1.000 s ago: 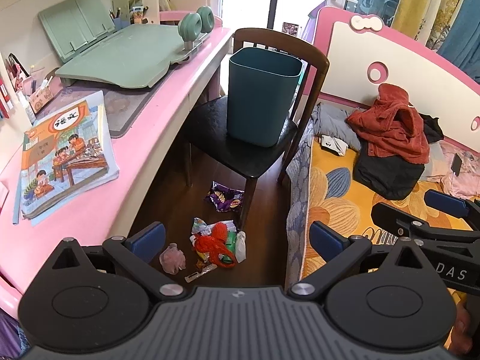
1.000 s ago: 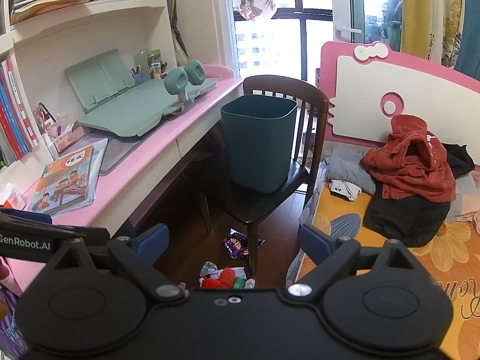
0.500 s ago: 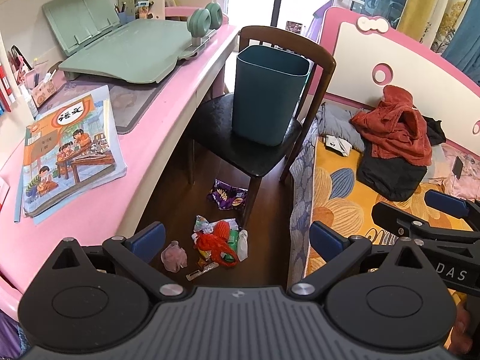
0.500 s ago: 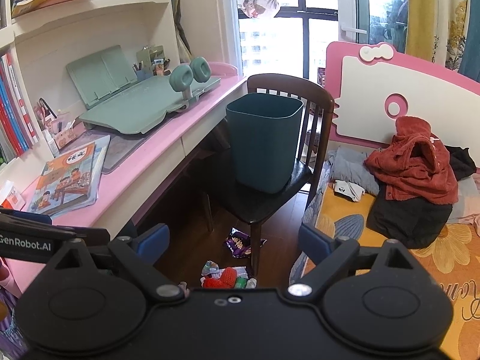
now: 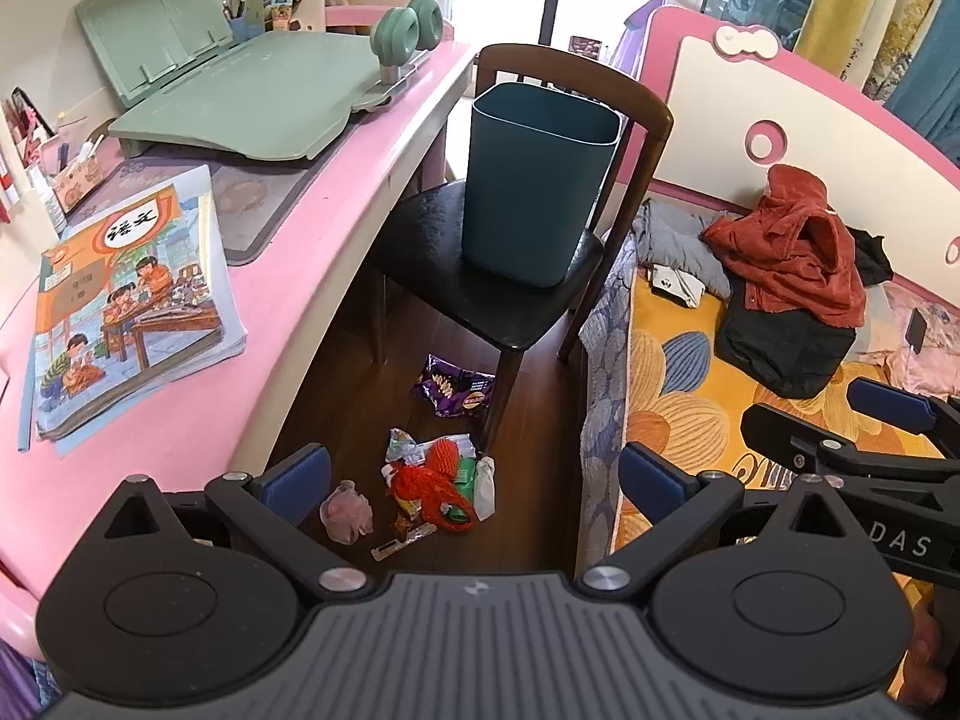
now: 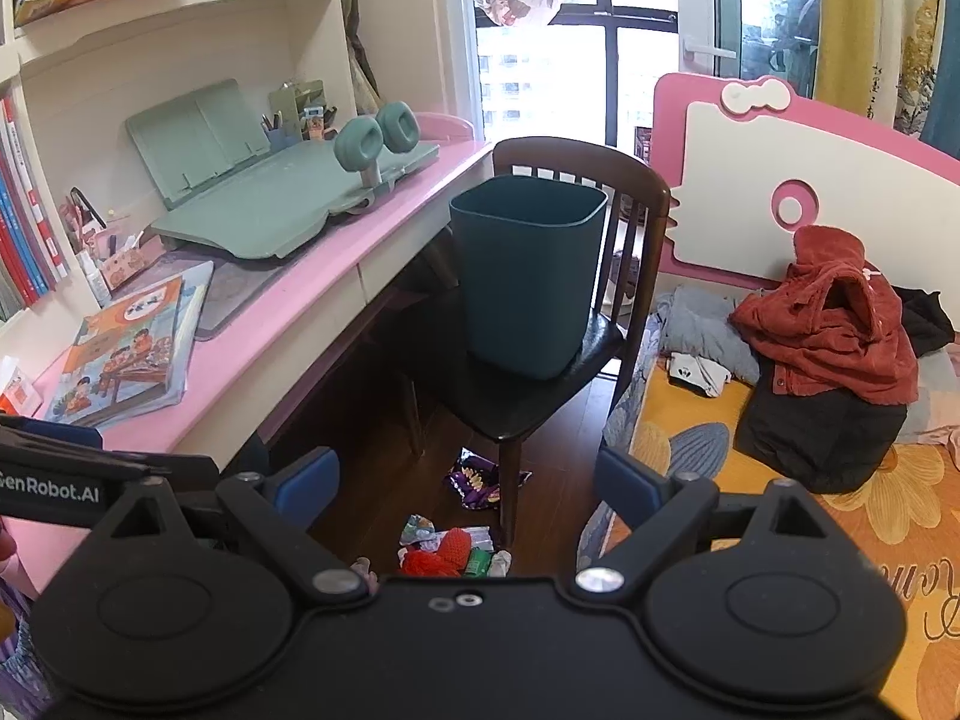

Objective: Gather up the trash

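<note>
A dark teal bin (image 5: 534, 186) (image 6: 525, 282) stands upright on a black chair seat (image 5: 480, 294) (image 6: 510, 402). On the dark wood floor below lies a heap of trash: a red net bag (image 5: 429, 483) (image 6: 438, 558), a purple snack wrapper (image 5: 453, 390) (image 6: 477, 483), a pink wad (image 5: 347, 510), white and green scraps. My left gripper (image 5: 471, 477) hovers above the heap, open and holding nothing. My right gripper (image 6: 465, 480) is open too, high above the floor. In the left wrist view the right gripper (image 5: 840, 450) shows at the right edge.
A pink desk (image 5: 300, 276) (image 6: 288, 324) on the left carries a picture book (image 5: 132, 300), a green reading stand (image 5: 252, 102) and shelves of books. On the right is a bed (image 5: 678, 414) with a pink headboard (image 6: 780, 180) and a pile of red and black clothes (image 6: 828, 348).
Both views have shifted a little; the chair, bin and trash heap sit slightly further right and lower in the left wrist view. Both grippers stay open. Nothing was picked up.
</note>
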`<action>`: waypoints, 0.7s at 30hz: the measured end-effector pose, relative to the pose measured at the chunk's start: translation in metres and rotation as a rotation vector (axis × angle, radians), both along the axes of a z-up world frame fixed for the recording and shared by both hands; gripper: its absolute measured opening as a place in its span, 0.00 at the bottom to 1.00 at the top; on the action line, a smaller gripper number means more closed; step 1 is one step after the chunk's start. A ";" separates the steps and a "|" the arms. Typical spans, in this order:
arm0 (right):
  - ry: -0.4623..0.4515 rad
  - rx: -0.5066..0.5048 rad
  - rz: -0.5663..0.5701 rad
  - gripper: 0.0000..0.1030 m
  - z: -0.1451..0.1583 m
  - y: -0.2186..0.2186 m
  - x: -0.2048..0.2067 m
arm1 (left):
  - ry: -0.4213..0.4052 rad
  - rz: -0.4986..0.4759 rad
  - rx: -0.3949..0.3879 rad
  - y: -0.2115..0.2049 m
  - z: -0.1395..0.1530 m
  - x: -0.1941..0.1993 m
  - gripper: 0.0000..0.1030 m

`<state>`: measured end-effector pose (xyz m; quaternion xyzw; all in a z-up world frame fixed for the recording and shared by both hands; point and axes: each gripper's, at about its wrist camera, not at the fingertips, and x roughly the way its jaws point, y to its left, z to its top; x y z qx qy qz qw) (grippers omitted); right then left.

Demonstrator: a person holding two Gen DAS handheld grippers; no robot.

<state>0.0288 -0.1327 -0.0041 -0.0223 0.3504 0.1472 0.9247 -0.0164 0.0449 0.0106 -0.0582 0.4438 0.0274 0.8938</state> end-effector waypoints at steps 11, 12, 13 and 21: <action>0.027 -0.029 -0.023 0.91 -0.017 0.026 0.022 | 0.016 -0.052 -0.048 0.028 -0.030 0.035 1.00; 0.028 -0.030 -0.029 0.91 -0.019 0.030 0.025 | 0.013 -0.065 -0.044 0.030 -0.034 0.039 1.00; 0.030 -0.028 -0.035 0.91 -0.021 0.033 0.028 | 0.010 -0.083 -0.039 0.033 -0.038 0.043 1.00; 0.072 -0.080 -0.061 0.91 -0.066 0.049 0.057 | 0.039 -0.170 0.024 0.035 -0.097 0.062 1.00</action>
